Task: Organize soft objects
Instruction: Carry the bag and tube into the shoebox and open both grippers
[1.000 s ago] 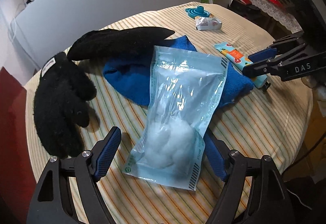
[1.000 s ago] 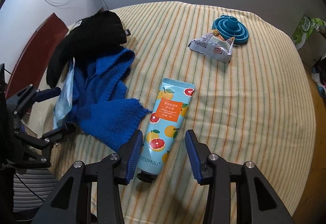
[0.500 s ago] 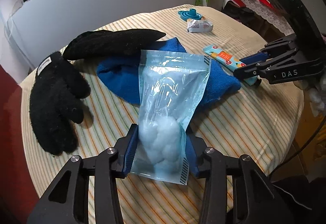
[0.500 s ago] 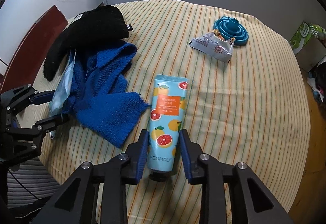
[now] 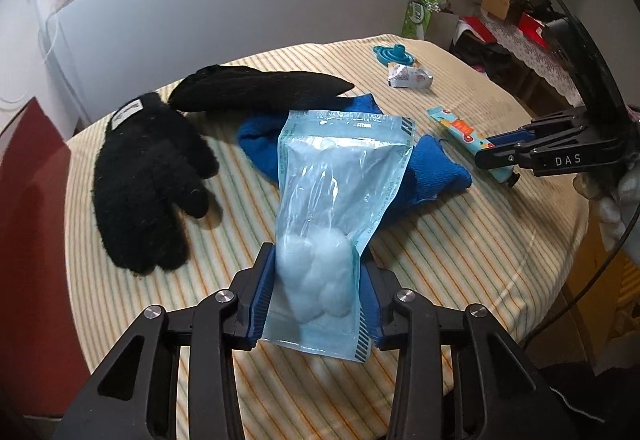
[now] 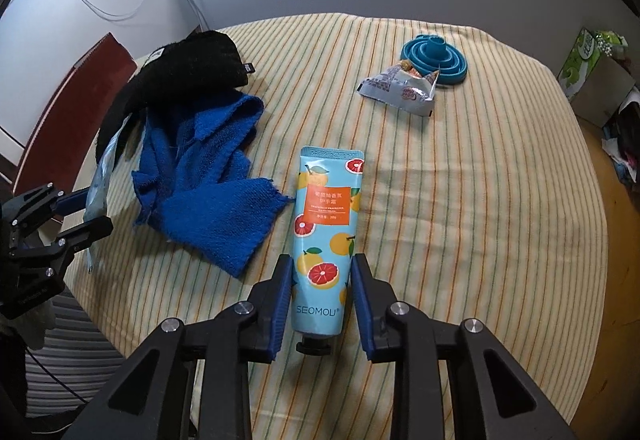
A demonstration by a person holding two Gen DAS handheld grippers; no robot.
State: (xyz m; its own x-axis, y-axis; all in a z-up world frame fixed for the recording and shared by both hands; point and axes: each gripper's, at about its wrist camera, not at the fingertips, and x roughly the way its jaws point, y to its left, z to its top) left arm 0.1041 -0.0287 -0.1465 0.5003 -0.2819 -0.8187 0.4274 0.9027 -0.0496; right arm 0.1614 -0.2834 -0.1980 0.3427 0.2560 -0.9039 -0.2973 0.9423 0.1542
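1. Left gripper (image 5: 316, 294): pads pressed against both sides of the cotton-ball pouch (image 5: 340, 192), whose far end rests on the blue cloth (image 5: 432, 168).
2. Right gripper (image 6: 322, 292): fingers closed around the hand-cream tube (image 6: 326, 228), lying on the striped tablecloth (image 6: 480, 200).
3. Step in hand: grasping both items; lifting likely follows, gently, since the pouch crumples easily.
4. Black gloves (image 5: 148, 176) lie untouched beside the cloth.

The left camera is sitting low behind its own fingers, looking across the table (image 5: 460, 264) from very near. The right camera is looking down from the other side. Both are seeing the blue cloth (image 5: 436, 168) (image 6: 216, 208) and each other's gripper.
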